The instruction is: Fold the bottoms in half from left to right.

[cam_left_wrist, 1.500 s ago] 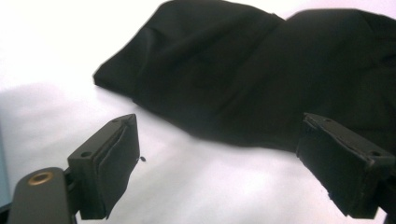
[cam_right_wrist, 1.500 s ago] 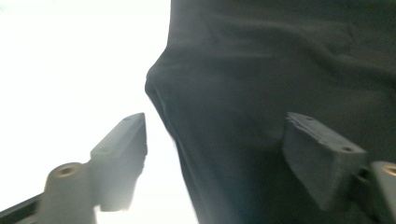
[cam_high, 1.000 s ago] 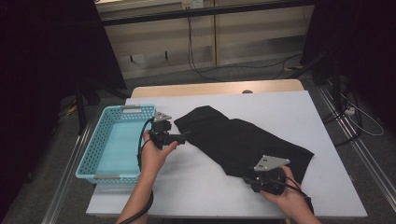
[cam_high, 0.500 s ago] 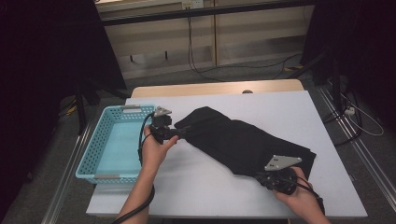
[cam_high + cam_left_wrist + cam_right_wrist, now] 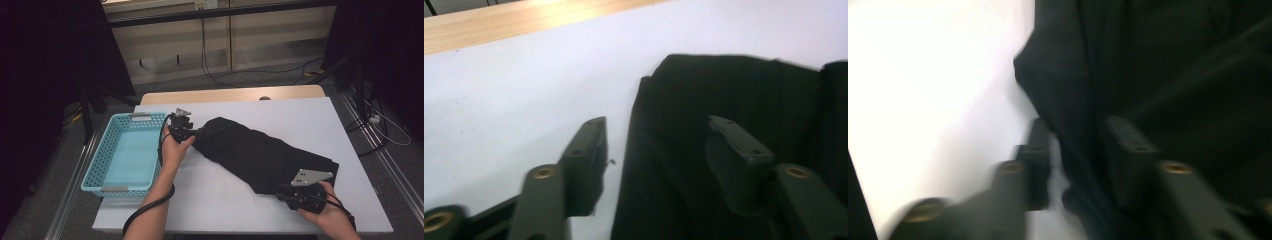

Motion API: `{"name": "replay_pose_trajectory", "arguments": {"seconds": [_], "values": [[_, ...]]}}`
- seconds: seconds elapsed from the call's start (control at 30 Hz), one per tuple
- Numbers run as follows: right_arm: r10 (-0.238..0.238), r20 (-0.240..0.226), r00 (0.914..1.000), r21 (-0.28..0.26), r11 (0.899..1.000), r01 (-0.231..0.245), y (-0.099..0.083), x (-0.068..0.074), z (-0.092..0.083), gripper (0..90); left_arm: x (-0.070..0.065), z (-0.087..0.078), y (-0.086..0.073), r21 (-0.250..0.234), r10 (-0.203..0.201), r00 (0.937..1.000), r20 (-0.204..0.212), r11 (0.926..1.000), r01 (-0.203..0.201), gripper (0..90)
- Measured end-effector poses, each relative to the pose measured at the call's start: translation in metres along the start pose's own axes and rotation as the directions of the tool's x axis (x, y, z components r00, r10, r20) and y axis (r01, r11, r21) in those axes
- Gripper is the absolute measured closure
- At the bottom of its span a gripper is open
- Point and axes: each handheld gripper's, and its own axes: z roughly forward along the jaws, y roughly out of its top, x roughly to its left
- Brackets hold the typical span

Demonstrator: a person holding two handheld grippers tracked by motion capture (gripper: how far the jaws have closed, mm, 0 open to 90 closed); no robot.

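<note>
A black garment (image 5: 260,152) lies folded in a long slanted strip on the white table (image 5: 300,115). My left gripper (image 5: 194,133) is at its far left end. In the left gripper view the left gripper (image 5: 656,127) is open. Its jaws have just been closing, one over bare table, the other over the garment (image 5: 724,95), with the cloth's edge between them. My right gripper (image 5: 282,193) sits at the garment's near right end. In the blurred right gripper view the right gripper (image 5: 1078,135) has just been opening, with a fold of the garment (image 5: 1158,65) between its jaws.
A light blue plastic basket (image 5: 125,187) stands at the table's left side, beside my left forearm. A wooden strip (image 5: 230,95) runs along the table's far edge. Cables trail on the floor behind the table, and metal rails run along both sides.
My left gripper has moved away from me and to the right, up to the garment's left end. The right hand has shifted slightly to the right. The garment lies as before.
</note>
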Motion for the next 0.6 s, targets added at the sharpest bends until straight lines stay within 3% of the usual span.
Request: {"name": "replay_pose_trajectory", "arguments": {"seconds": [0.03,0.07,0.17,0.23,0.37,0.47,0.6], "values": [[0.007,0.000,1.0000,-0.010,1.000,-0.007,0.001,0.000,0.000,53.6,0.001,0.003,0.000,0.034,-0.002,1.0000,-0.005,0.9994,0.002,54.7],[0.008,-0.007,0.9999,-0.017,1.000,-0.008,0.002,0.001,0.000,51.7,0.003,0.006,-0.002,0.048,-0.007,0.9995,-0.031,0.9988,0.009,57.0],[0.024,-0.002,0.9997,-0.033,0.999,-0.024,0.004,0.002,0.000,42.2,0.006,0.011,-0.006,0.099,0.001,0.9994,-0.033,0.9951,0.002,57.9],[0.026,-0.003,0.9997,-0.040,0.999,-0.026,0.005,0.002,-0.001,37.8,0.009,0.011,-0.009,0.109,-0.040,0.9992,-0.001,0.9933,0.040,61.4],[0.035,0.009,0.9993,-0.043,0.998,-0.035,0.005,0.000,0.001,32.6,0.008,0.008,-0.011,0.136,-0.067,0.9974,0.025,0.9887,0.063,86.9],[0.052,0.014,0.9985,-0.051,0.997,-0.051,0.005,-0.003,0.002,30.8,0.010,0.004,-0.008,0.161,-0.071,0.9974,0.005,0.9845,0.070,89.0],[0.058,0.019,0.9981,-0.061,0.997,-0.057,0.005,-0.004,0.000,29.9,0.018,-0.006,-0.002,0.158,-0.083,0.9957,-0.039,0.9835,0.089,89.6]]}}
